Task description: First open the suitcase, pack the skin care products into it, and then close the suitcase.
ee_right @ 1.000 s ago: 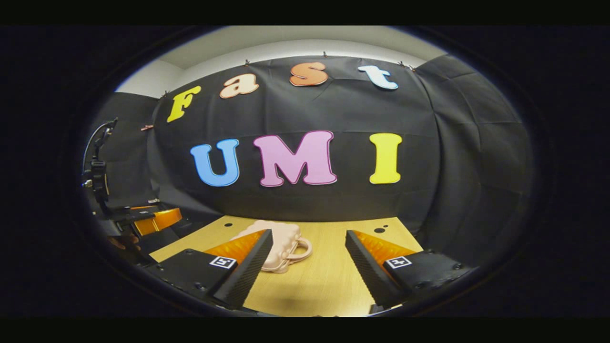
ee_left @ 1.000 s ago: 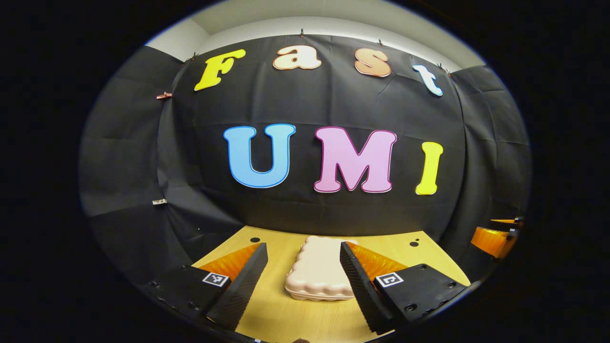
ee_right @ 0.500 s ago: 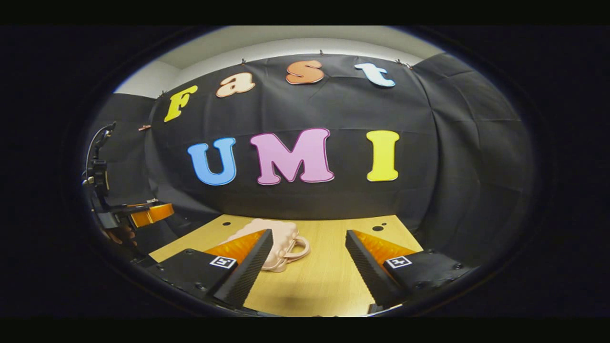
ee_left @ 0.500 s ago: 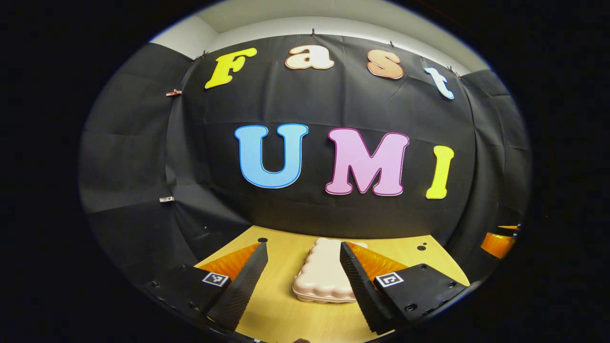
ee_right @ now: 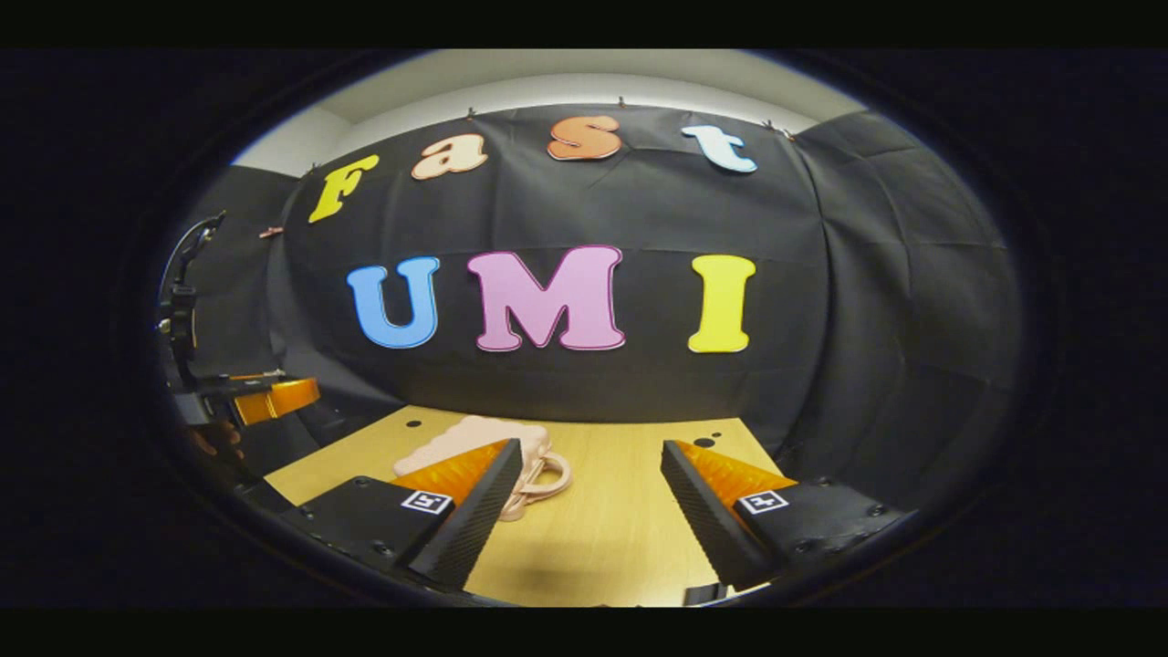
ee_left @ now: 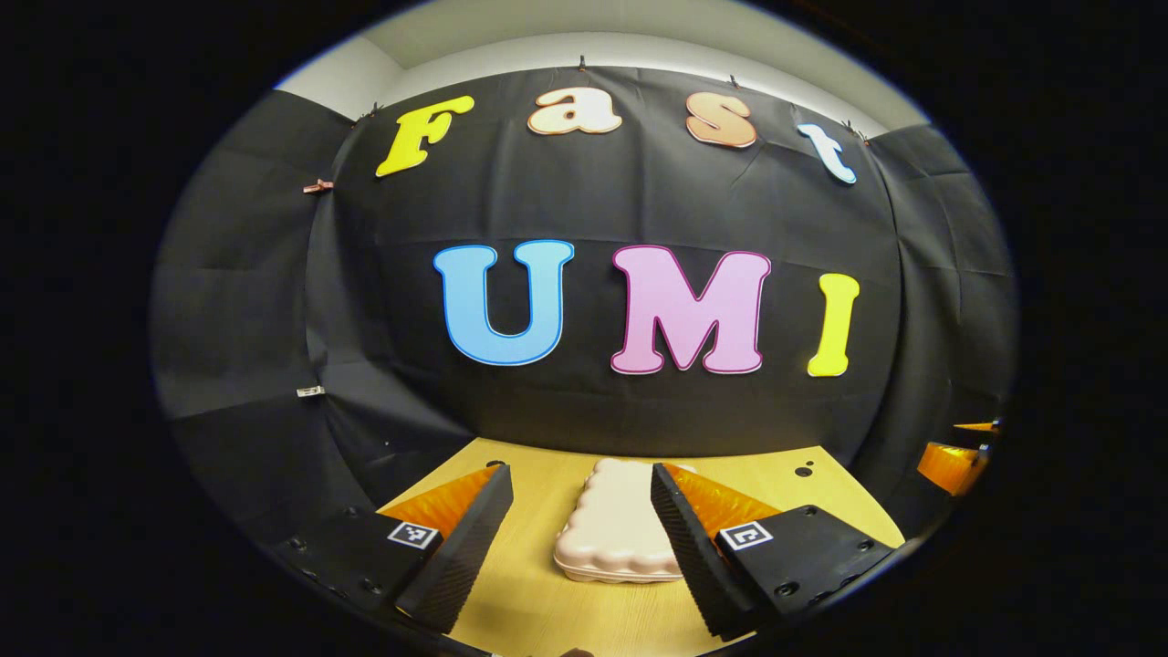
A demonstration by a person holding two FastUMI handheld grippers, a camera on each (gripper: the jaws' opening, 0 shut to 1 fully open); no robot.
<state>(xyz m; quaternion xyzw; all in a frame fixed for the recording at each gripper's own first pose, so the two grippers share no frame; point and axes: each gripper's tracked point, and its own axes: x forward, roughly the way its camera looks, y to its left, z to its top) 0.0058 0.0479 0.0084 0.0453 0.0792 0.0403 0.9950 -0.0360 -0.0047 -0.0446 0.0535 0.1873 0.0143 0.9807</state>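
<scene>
A pale pink suitcase (ee_left: pixel 613 527) with scalloped edges lies closed and flat on the wooden table (ee_left: pixel 538 607). In the left gripper view it sits just beyond my open left gripper (ee_left: pixel 580 476), partly behind that gripper's right finger. In the right gripper view the suitcase (ee_right: pixel 456 436) lies ahead on the left, its looped handle (ee_right: pixel 546 476) pointing right, partly hidden by a finger of my open right gripper (ee_right: pixel 591 449). Nothing is between either pair of fingers. The left gripper (ee_right: pixel 266 399), held by a hand (ee_right: pixel 212 440), hovers at the far left edge.
The black cloth wall closes off the table's far side and both ends. Small dark holes (ee_right: pixel 703 443) mark the table top near the back edge. The right gripper (ee_left: pixel 954 461) shows at the far right of the left gripper view.
The right gripper has turned slightly to the right, so the suitcase sits further left in its view. The left gripper drifted a little and came back. Both stay open.
</scene>
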